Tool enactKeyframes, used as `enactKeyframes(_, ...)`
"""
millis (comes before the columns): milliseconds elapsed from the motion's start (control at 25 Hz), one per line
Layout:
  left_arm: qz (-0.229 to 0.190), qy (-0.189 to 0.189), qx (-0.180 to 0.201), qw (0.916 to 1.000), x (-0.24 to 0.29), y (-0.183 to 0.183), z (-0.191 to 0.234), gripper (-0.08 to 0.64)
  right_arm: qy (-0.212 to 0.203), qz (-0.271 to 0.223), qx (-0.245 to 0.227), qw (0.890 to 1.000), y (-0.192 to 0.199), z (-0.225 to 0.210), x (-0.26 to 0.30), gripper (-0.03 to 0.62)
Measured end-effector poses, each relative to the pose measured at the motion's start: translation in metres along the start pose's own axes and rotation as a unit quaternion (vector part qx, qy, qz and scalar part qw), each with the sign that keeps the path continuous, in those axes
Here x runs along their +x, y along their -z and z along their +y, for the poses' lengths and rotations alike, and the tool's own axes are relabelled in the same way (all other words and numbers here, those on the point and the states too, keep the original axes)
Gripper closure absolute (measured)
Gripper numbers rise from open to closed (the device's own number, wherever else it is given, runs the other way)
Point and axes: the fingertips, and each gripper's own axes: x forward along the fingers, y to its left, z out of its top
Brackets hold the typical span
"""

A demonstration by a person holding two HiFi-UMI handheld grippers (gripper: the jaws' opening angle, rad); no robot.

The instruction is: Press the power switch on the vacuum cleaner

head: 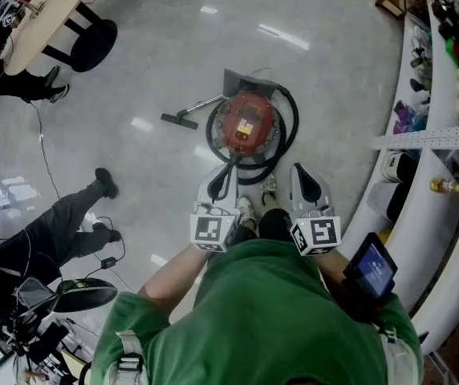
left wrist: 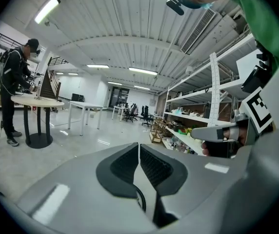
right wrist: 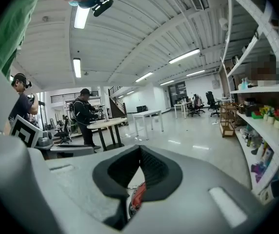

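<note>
The vacuum cleaner (head: 247, 125) is a round red canister on the floor ahead of my feet. A black hose (head: 287, 139) is coiled around it, and its wand ends in a floor nozzle (head: 180, 119) to the left. My left gripper (head: 229, 167) and right gripper (head: 298, 168) are held side by side above the floor, just short of the canister. Both are shut with nothing between the jaws. In the right gripper view (right wrist: 140, 148) a strip of the red canister (right wrist: 137, 199) shows below the closed pads. In the left gripper view (left wrist: 139, 145) only a bit of black hose (left wrist: 141, 202) shows.
A round table (head: 41, 14) on a black base stands at the far left, with a person beside it (left wrist: 15, 82). Another person's legs (head: 69, 219) and a thin cable (head: 45, 155) lie to the left. Loaded shelves (head: 446, 139) run along the right.
</note>
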Motion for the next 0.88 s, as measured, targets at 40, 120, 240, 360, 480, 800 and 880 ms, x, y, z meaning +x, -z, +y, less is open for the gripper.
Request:
enactKeyframes(40, 0.004, -0.003, 0.0, 1.0, 0.006, 0.001, 0.002, 0.554, -0.004, 0.002, -0.001, 1.0, 0.0, -0.003, 0.006, 0.591)
enactKeyframes(120, 0.015, -0.01, 0.001, 0.9998, 0.016, 0.005, 0.003, 0.554, -0.013, 0.011, 0.002, 1.0, 0.003, -0.01, 0.017, 0.591)
enactKeyframes(240, 0.029, -0.02, 0.001, 0.9994, 0.033, 0.013, 0.006, 0.554, -0.023, 0.025, 0.01, 0.999, 0.011, -0.023, 0.033, 0.591)
enactKeyframes(360, 0.046, -0.032, -0.006, 0.9984, 0.051, 0.022, 0.01, 0.554, -0.033, 0.037, 0.013, 0.999, 0.019, -0.035, 0.053, 0.591)
enactKeyframes(480, 0.059, -0.043, -0.009, 0.9973, 0.067, 0.031, 0.017, 0.554, -0.046, 0.05, 0.015, 0.998, 0.029, -0.044, 0.073, 0.591)
enactKeyframes(800, 0.095, -0.066, -0.011, 0.9932, 0.101, 0.061, 0.029, 0.554, -0.072, 0.076, 0.018, 0.994, 0.054, -0.064, 0.119, 0.591)
enactKeyframes(880, 0.105, -0.073, -0.018, 0.9917, 0.111, 0.067, 0.032, 0.554, -0.075, 0.082, 0.02, 0.994, 0.06, -0.069, 0.13, 0.591)
